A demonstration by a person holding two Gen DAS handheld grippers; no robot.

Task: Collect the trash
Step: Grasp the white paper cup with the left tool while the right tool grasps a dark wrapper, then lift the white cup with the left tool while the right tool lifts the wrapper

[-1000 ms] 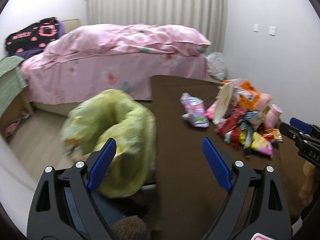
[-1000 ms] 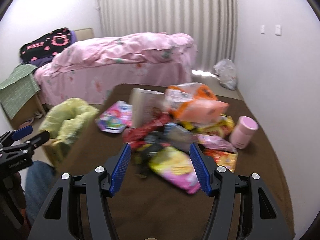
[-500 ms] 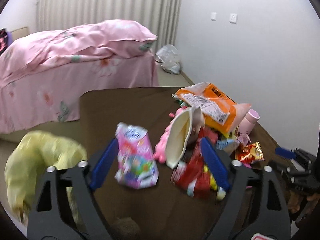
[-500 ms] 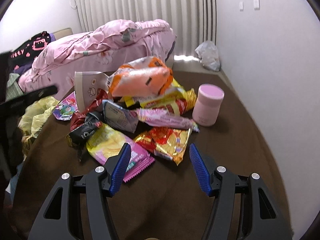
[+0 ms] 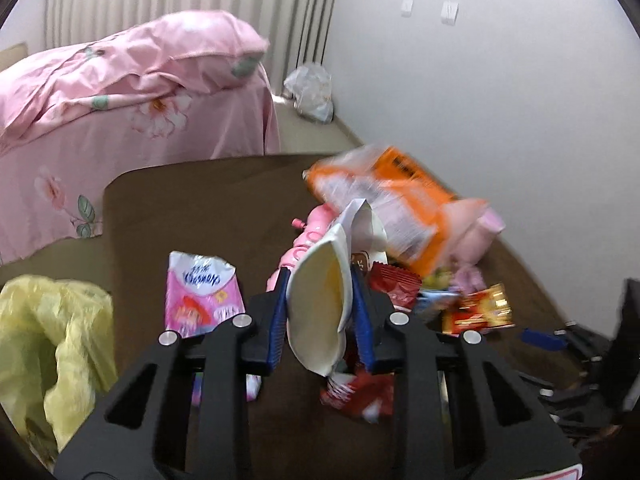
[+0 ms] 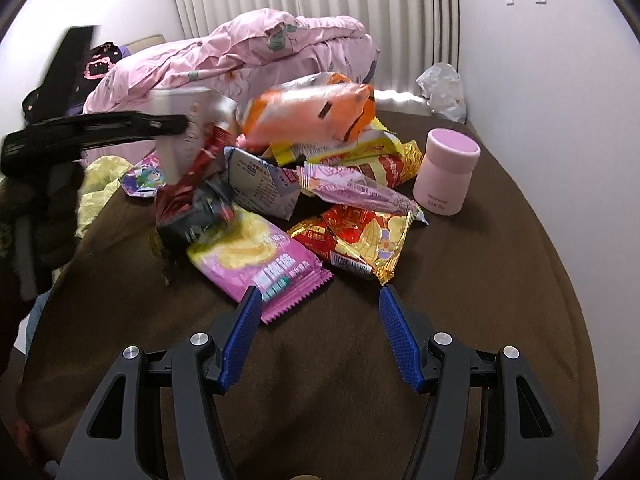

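Observation:
A heap of snack wrappers lies on the brown table (image 6: 480, 300), topped by an orange bag (image 6: 312, 112). In the left wrist view a white paper cup (image 5: 320, 308) stands on its side between the blue pads of my left gripper (image 5: 320, 276). The jaws are closing, and both pads touch the cup's walls. My right gripper (image 6: 316, 300) hangs open and empty just above the table. Its left pad is at the corner of a purple and yellow packet (image 6: 260, 260), and a red and gold packet (image 6: 360, 240) lies just beyond. A yellow trash bag (image 5: 48, 340) gapes at the table's left edge.
A pink lidded jar (image 6: 446, 172) stands right of the heap. A pink wrapper (image 5: 204, 296) lies apart, near the yellow bag. Beyond the table are a bed with pink bedding (image 5: 120, 92) and a white plastic bag (image 5: 312, 92) on the floor by the wall.
My left gripper swung from the yellow bag to the heap, and its jaws narrowed around the white cup. My right gripper sank closer to the near side of the heap, still open.

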